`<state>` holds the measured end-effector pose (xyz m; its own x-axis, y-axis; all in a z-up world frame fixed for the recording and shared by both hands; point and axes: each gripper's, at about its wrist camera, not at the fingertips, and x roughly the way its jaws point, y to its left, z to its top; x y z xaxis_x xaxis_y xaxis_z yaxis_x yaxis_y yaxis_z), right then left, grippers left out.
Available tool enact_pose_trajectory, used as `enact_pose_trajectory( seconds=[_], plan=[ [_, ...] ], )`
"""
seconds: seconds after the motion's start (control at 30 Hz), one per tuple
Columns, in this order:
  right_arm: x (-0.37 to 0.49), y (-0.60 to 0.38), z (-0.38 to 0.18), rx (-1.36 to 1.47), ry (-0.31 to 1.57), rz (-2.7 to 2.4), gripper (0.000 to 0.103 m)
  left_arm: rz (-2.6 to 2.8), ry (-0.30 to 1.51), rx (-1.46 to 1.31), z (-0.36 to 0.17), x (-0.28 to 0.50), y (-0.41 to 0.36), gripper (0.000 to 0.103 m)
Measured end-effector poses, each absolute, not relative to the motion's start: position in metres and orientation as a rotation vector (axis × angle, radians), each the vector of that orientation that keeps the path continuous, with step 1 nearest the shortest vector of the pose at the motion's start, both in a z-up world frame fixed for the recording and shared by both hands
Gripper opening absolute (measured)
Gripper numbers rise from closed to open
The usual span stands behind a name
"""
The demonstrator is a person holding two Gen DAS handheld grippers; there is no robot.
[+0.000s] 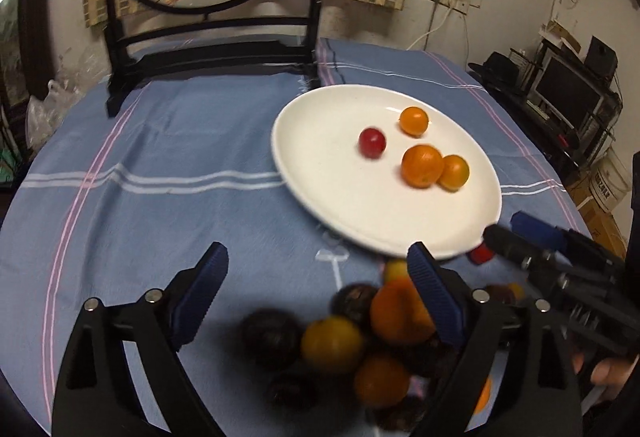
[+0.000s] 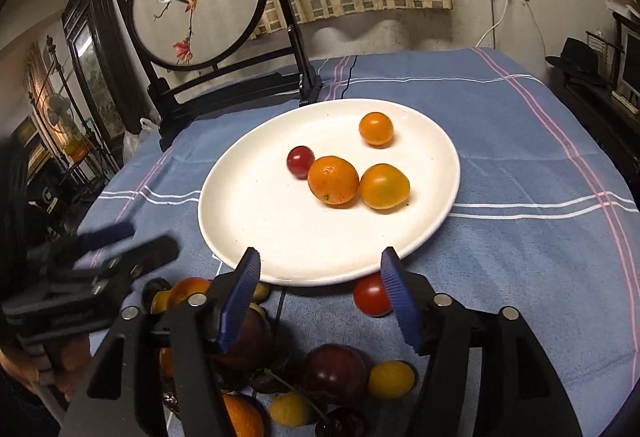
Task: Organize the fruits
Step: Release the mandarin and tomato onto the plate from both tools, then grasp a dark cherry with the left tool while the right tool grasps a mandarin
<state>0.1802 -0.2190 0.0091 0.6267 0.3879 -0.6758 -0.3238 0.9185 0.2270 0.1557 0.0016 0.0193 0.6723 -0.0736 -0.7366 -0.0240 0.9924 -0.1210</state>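
A: Where do the fruits lie?

B: Four sit on the white plate [image 2: 224,229]; the pile of fruits [image 2: 320,373] rests on the bench beside its near rim.

A: And the jaws?

B: Left gripper [image 1: 320,289] and right gripper [image 2: 320,269] both stand apart, holding nothing.

A: Best approach?

B: Probably pick one outlying fruit, such as the red tomato [image 2: 370,295], straddle it squarely, and close gently.

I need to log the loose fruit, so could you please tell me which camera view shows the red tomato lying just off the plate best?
The right wrist view: the red tomato lies sharp beside the plate, partly behind one finger. The left wrist view shows only a blurred red sliver behind the right gripper.
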Motion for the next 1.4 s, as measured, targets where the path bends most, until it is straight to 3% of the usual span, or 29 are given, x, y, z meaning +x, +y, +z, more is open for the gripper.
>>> enact_pose_trajectory(
  seconds=[0.37, 0.5, 0.8, 1.03, 1.1, 1.17, 1.33, 1.4],
  plan=[
    [0.134, -0.248, -0.007, 0.156, 0.811, 0.401, 0.068, -0.015, 0.873, -0.194, 0.003, 0.103, 0.026, 0.089],
    [0.111, -0.259, -0.008, 0.2, 0.797, 0.407, 0.076, -0.019, 0.873, -0.184, 0.0, 0.087, 0.026, 0.089],
    [0.078, -0.262, -0.007, 0.181, 0.791, 0.425, 0.083, -0.002, 0.912, -0.103, -0.015, 0.074, 0.017, 0.089],
    [0.066, -0.259, -0.009, 0.13, 0.815, 0.444, 0.083, -0.032, 0.962, -0.07, -0.027, 0.094, 0.01, 0.061],
    [0.064, -0.26, -0.009, 0.113, 0.824, 0.439, 0.083, -0.038, 0.966, -0.06, -0.029, 0.102, 0.006, 0.05],
    [0.062, -0.259, -0.009, 0.083, 0.834, 0.426, 0.083, -0.059, 0.966, -0.054, -0.03, 0.103, 0.004, 0.03],
    [0.058, -0.244, -0.007, 0.029, 0.864, 0.49, 0.082, -0.081, 0.951, -0.057, -0.028, 0.097, 0.003, 0.029],
    [0.059, -0.233, -0.008, -0.003, 0.884, 0.514, 0.077, -0.085, 0.952, -0.057, -0.027, 0.097, 0.003, 0.029]
  ],
)
